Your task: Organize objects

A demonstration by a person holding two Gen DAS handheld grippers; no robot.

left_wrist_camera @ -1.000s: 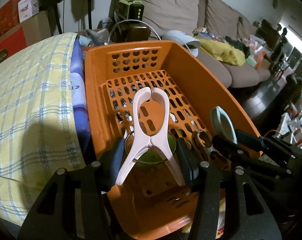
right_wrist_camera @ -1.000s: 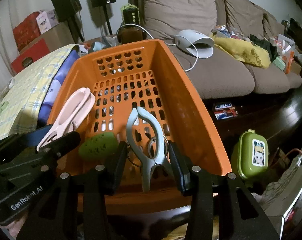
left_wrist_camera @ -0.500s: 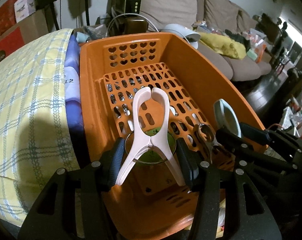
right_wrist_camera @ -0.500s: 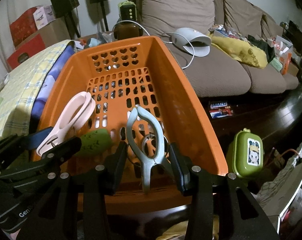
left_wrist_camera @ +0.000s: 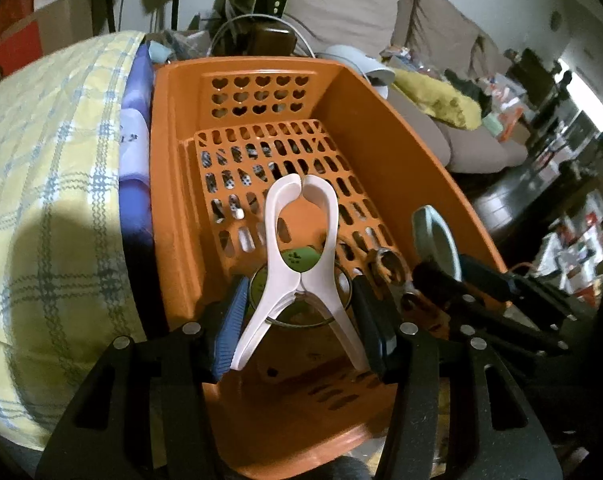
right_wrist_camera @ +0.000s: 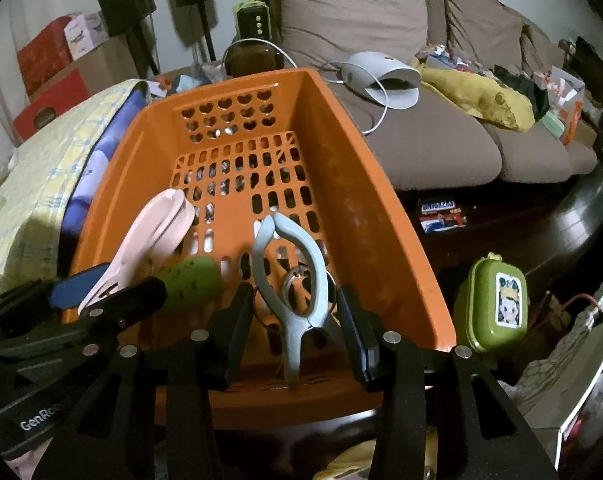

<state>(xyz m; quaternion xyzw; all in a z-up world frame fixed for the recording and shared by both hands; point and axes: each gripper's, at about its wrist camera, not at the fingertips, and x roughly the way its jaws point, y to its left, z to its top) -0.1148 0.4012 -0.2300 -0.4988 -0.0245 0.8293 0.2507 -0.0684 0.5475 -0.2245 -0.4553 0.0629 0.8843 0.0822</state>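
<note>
An orange slotted basket (left_wrist_camera: 385, 160) (right_wrist_camera: 361, 168) lies below both grippers. My left gripper (left_wrist_camera: 299, 314) is shut on the handles of a pale pink clothes clip (left_wrist_camera: 301, 240), which points into the basket with its tips together. Close on its right, my right gripper (right_wrist_camera: 293, 320) is shut on a grey-blue clip (right_wrist_camera: 297, 276) with a metal ring at its hinge. In the right wrist view the pink clip (right_wrist_camera: 149, 236) and the left gripper (right_wrist_camera: 101, 300) show at the left. A green oval object (right_wrist_camera: 193, 280) (left_wrist_camera: 299, 259) lies on the basket floor beneath the clips.
A yellow plaid quilt (left_wrist_camera: 49, 200) with a purple bundle (left_wrist_camera: 135, 152) presses against the basket's left side. A brown sofa (right_wrist_camera: 433, 140) behind carries a white device (right_wrist_camera: 385, 76) with a cable and a yellow cloth. A green lidded box (right_wrist_camera: 497, 308) stands right of the basket.
The left gripper has turned a little, so the basket and quilt have shifted in its view. Both clips stay held in the same place over the basket.
</note>
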